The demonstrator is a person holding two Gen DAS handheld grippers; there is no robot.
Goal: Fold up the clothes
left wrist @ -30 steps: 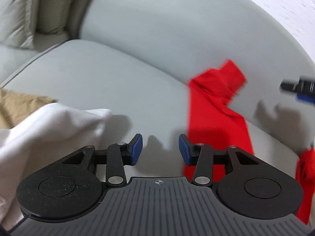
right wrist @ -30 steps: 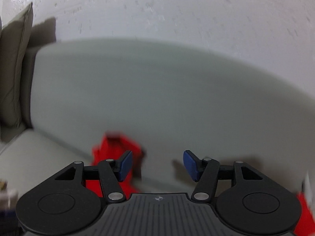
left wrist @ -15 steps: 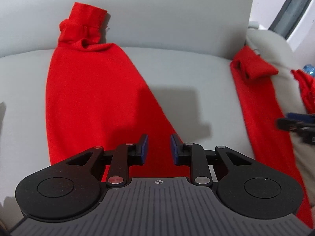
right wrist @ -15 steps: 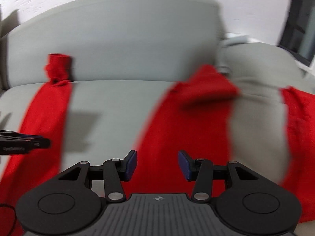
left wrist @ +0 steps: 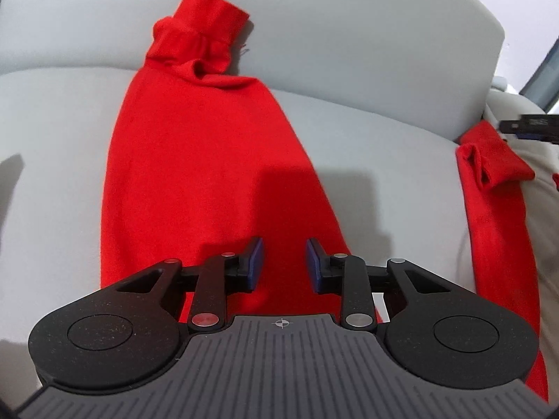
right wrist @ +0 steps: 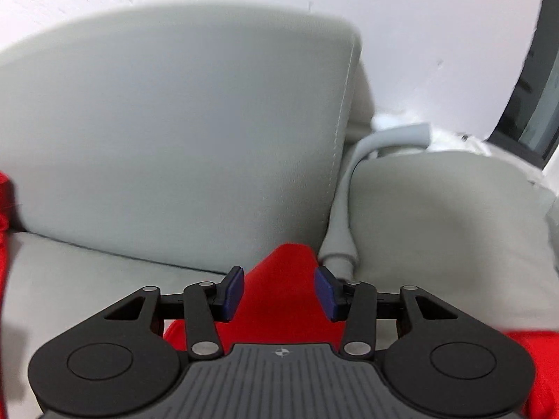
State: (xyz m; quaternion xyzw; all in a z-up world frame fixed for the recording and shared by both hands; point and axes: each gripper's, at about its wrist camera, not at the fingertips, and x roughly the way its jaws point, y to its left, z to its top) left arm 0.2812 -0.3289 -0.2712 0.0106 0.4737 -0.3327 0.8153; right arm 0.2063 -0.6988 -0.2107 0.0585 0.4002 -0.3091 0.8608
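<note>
A red garment lies on the grey sofa with two long parts spread apart. In the left wrist view the left part [left wrist: 195, 160] runs up the seat, its bunched cuff [left wrist: 202, 31] against the backrest. My left gripper [left wrist: 283, 265] hovers over the lower end of this part. Its jaws are opening, with only cloth seen beneath the gap. The right part [left wrist: 496, 188] ends in a folded cuff [left wrist: 492, 160], and my right gripper [left wrist: 527, 127] shows just beyond it. In the right wrist view my right gripper [right wrist: 279, 291] is closing, with that red cuff [right wrist: 283, 265] between its pads, not visibly pinched.
The sofa seat [left wrist: 377, 146] meets a tall grey backrest [right wrist: 174, 122]. A beige armrest cushion [right wrist: 454, 227] rises right of the red cuff. Behind it are a pale rolled item [right wrist: 401, 136] and a dark window frame [right wrist: 534, 80].
My left gripper swung from the white cloth to the red left part and moved closer. My right gripper swept right and down onto the right cuff, and its jaws narrowed.
</note>
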